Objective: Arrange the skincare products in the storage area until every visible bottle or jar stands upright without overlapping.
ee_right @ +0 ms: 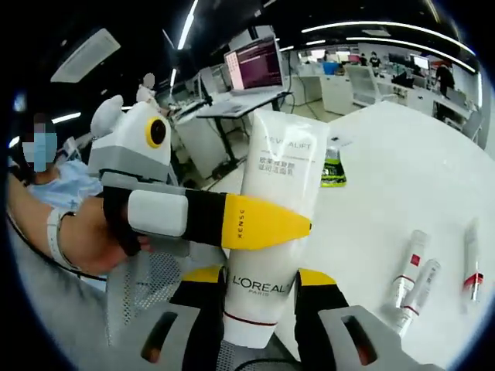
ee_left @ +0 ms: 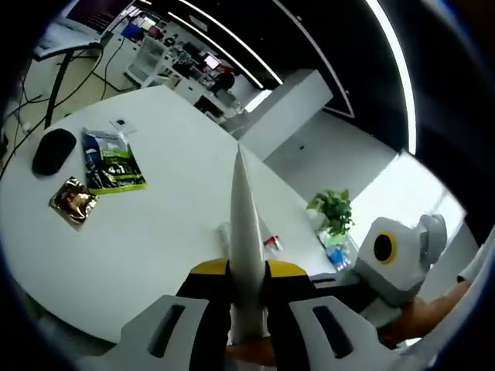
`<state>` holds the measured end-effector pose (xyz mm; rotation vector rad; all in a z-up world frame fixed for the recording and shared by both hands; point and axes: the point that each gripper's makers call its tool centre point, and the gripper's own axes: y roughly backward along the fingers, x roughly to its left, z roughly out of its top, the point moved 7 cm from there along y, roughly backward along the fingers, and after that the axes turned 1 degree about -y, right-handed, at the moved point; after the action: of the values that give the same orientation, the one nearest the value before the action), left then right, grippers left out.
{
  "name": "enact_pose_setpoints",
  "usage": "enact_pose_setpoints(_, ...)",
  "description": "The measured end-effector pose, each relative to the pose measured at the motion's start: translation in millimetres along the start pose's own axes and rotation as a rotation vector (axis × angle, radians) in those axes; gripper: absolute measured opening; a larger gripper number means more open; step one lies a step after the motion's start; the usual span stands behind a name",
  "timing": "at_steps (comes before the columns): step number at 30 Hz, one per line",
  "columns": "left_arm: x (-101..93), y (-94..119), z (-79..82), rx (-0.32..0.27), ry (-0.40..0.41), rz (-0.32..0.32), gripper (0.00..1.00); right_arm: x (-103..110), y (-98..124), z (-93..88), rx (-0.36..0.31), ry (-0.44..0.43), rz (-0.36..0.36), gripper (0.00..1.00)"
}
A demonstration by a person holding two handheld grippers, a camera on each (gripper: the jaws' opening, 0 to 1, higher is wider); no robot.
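Note:
A white L'Oreal tube (ee_right: 271, 201) is held up off the white table (ee_right: 402, 178), and both grippers grip it. My right gripper (ee_right: 259, 294) is shut on the tube's lower end, near the brand print. My left gripper (ee_right: 271, 222) comes in from the left, with one yellow finger across the tube's middle. In the left gripper view the tube (ee_left: 246, 232) shows edge-on, rising between my left gripper's (ee_left: 247, 274) shut jaws. Three small white tubes (ee_right: 410, 282) with red marks lie flat on the table to the right, and two (ee_left: 267, 241) show beyond the tube.
A green packet (ee_left: 112, 162), a gold packet (ee_left: 73, 202) and a black mouse (ee_left: 54, 151) lie at the table's far left. A potted plant (ee_left: 334, 212) and a water bottle (ee_left: 336, 255) stand at its edge. A person's hand (ee_right: 85, 239) holds the left gripper.

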<state>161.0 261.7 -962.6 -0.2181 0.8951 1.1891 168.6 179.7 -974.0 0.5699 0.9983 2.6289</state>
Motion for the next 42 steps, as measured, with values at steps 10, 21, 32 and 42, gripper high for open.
enact_pose_setpoints(10, -5.0, -2.5, -1.3, 0.016, -0.01, -0.099, 0.16, -11.3, 14.4, -3.6, -0.024, -0.082, 0.111, 0.22)
enact_pose_setpoints(21, -25.8, -4.1, -6.5, 0.046, -0.06, -0.303, 0.28, -11.4, 38.7, -9.8, -0.106, -0.178, 0.391, 0.21)
enact_pose_setpoints(32, -43.3, 2.0, -10.1, 0.081, 0.021, -0.461, 0.33, 0.3, 48.9, -9.8, -0.193, -0.278, 0.638, 0.22)
enact_pose_setpoints(42, -44.6, 3.3, -9.3, 0.087, 0.03, -0.488, 0.33, 1.1, 51.2, -9.8, -0.195, -0.283, 0.665, 0.22)
